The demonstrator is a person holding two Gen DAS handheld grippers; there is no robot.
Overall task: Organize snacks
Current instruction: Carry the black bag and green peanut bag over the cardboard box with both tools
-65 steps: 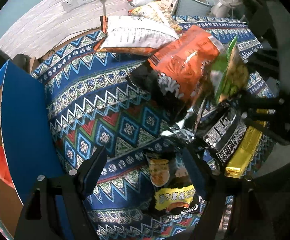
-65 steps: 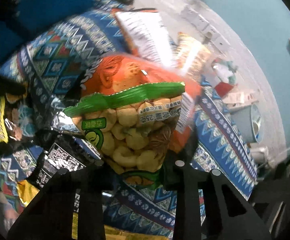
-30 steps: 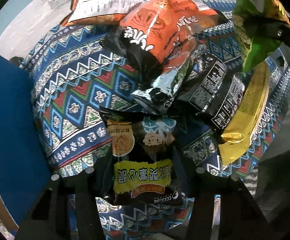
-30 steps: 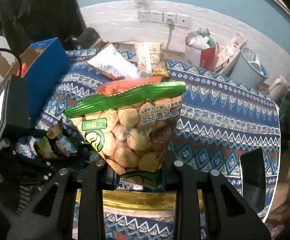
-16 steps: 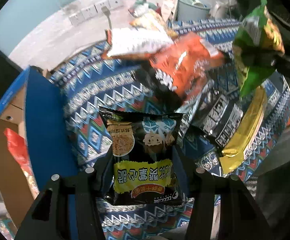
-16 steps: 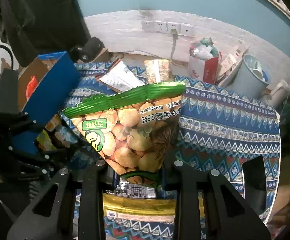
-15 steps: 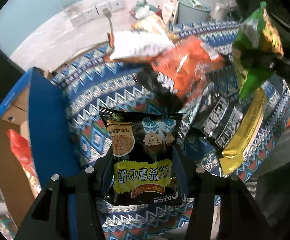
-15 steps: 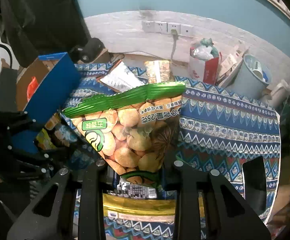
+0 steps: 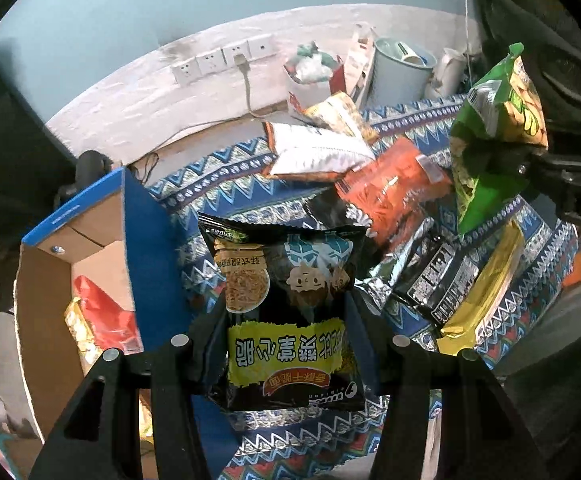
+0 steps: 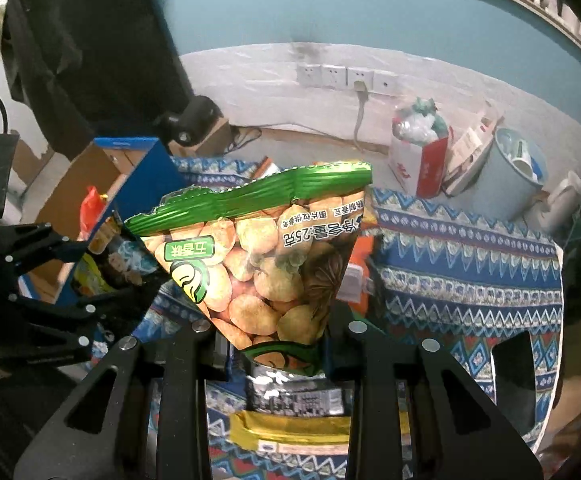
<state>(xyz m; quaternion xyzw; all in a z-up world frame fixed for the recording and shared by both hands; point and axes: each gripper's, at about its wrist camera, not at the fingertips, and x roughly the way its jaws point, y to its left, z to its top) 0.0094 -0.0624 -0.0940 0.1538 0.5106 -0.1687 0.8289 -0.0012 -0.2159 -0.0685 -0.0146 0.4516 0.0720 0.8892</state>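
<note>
The left gripper is clamped on a black noodle-snack packet, held just beside the blue wall of the open cardboard box, which stands at the left edge of the patterned tablecloth. A red packet lies inside the box. The right gripper pinches a green broad-bean bag above the remaining snack pile, with bare cloth to its right.

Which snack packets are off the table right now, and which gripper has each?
Two: the black noodle-snack packet is clamped in the left gripper, and the green bean-snack bag in the right gripper. The orange bag and the others lie on the patterned cloth.
</note>
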